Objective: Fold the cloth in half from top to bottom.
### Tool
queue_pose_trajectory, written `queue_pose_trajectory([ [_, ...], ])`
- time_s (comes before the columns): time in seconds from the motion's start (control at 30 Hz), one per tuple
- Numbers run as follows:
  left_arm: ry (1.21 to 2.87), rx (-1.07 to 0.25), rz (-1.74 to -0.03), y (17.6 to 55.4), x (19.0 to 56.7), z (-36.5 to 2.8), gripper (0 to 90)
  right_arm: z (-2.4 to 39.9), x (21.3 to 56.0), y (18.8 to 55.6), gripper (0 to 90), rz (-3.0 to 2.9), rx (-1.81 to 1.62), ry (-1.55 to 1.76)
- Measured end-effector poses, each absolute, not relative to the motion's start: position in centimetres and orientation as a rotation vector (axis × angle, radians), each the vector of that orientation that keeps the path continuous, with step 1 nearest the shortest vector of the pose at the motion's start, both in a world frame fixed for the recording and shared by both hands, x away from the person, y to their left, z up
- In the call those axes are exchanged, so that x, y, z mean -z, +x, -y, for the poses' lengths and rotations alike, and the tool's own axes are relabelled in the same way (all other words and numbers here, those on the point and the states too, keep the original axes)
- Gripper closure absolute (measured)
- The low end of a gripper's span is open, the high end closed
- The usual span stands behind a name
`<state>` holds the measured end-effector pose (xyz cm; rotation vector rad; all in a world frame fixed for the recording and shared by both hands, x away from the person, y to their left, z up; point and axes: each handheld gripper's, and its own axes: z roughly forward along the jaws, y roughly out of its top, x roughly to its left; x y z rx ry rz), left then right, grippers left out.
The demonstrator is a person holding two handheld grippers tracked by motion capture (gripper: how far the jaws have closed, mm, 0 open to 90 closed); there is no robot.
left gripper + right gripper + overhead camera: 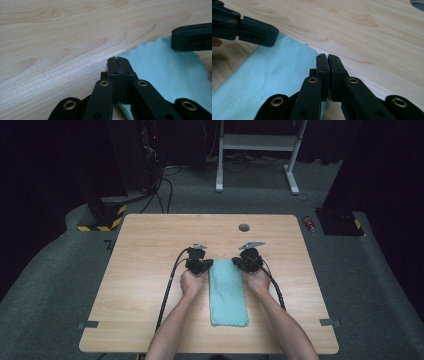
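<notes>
The jaws of the left gripper (117, 59) are seen pressed together on the far left corner of the teal cloth (165, 72); the tips meet right at the scalloped edge, and the fabric passes beneath and between them. The jaws of the right gripper (328, 56) are likewise closed, pinching the far right corner of the same cloth, whose edge runs in under the tips. Each gripper is also caught in the other's view as a dark block resting over the opposite corner.

From the high view, the left gripper (199, 263) and the right gripper (247, 260) are shown set against the two far corners of the cloth (227, 292), each held in a hand with the forearm entering from the near side. The cloth is laid flat as a long narrow rectangle, its length running near to far, at the centre of the wooden table (150, 270). Its colour is pale teal, its surface is marked by a fine diamond weave, and its edges are cut in a zigzag. A black cable (167, 290) is trailed from the left gripper toward the near edge
</notes>
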<state>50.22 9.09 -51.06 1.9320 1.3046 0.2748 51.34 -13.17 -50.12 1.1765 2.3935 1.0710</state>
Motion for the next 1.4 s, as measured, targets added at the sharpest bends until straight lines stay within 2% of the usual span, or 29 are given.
queue_pose_trajectory([
  [0.8, 1.931, -0.262, -1.22, 53.0, 46.9, -7.4, 89.6, 15.8, 47.3, 52.8, 88.2, -2.319, -1.116, 1.256],
  [1.0, 1.923, -0.271, -1.177, 52.5, 46.0, -7.5, 89.5, 16.3, 45.9, 52.4, 88.2, -2.292, -1.164, 1.233],
  [1.4, 1.95, -0.242, -1.117, 51.1, 46.0, -7.8, 89.5, 16.6, 45.8, 50.8, 88.2, -2.308, -1.202, 1.201],
])
